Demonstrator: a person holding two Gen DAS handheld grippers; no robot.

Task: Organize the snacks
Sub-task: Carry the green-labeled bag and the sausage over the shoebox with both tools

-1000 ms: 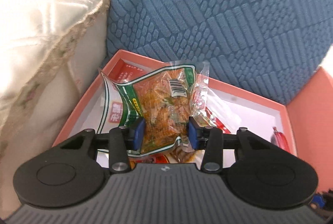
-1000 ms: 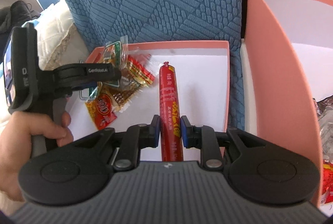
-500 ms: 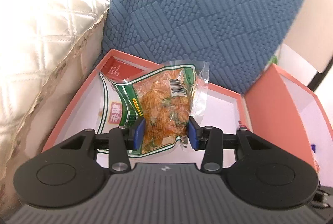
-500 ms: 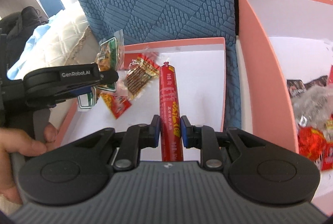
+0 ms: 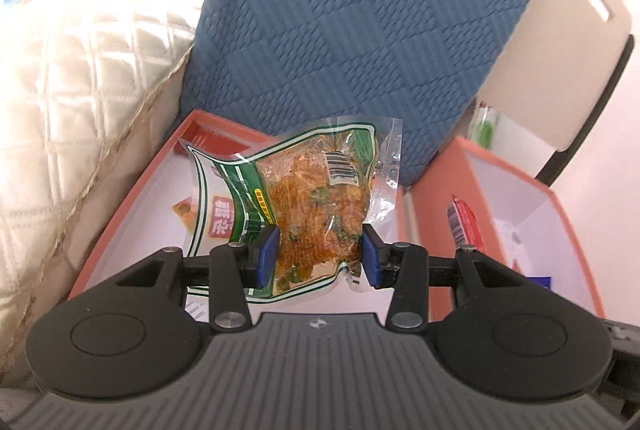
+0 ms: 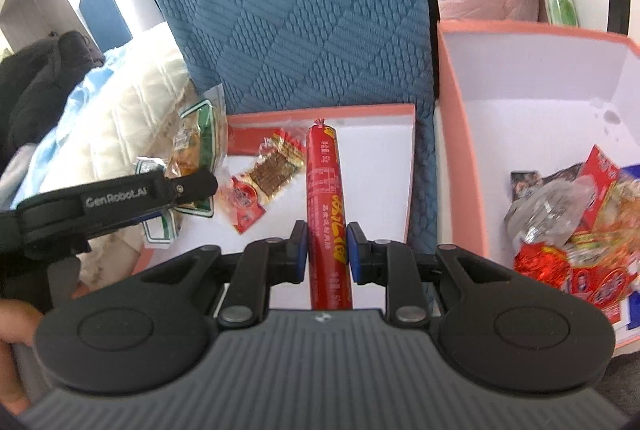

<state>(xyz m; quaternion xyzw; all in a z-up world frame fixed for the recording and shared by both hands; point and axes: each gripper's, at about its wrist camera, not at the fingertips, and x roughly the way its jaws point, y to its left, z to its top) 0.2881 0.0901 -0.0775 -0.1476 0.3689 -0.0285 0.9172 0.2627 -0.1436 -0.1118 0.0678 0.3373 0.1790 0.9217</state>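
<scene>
The left tool [image 5: 318, 256] has its blue pads pressed against both sides of a clear plastic snack pouch with green trim and orange-brown filling [image 5: 308, 202], holding it raised over the shallow salmon-pink cardboard tray with a white floor [image 5: 120, 206]. The right tool [image 6: 327, 255] is nearly closed, its pads clamped on a long red sausage stick in a printed wrapper [image 6: 325, 190], which points away from the camera above the same tray. On the tray floor, seen from the right wrist, lie a small clear packet of dark brown strips [image 6: 271, 170] and, just beside it, a small red sachet [image 6: 244, 204]. To the right stands a deeper salmon-pink box with white inner walls [image 6: 460, 150], holding a heap of mixed wrapped snacks [image 6: 576, 230]. Behind both containers rises a blue textured cushion [image 6: 304, 18]; a cream quilted cover [image 5: 80, 102] lies left of the tray.
</scene>
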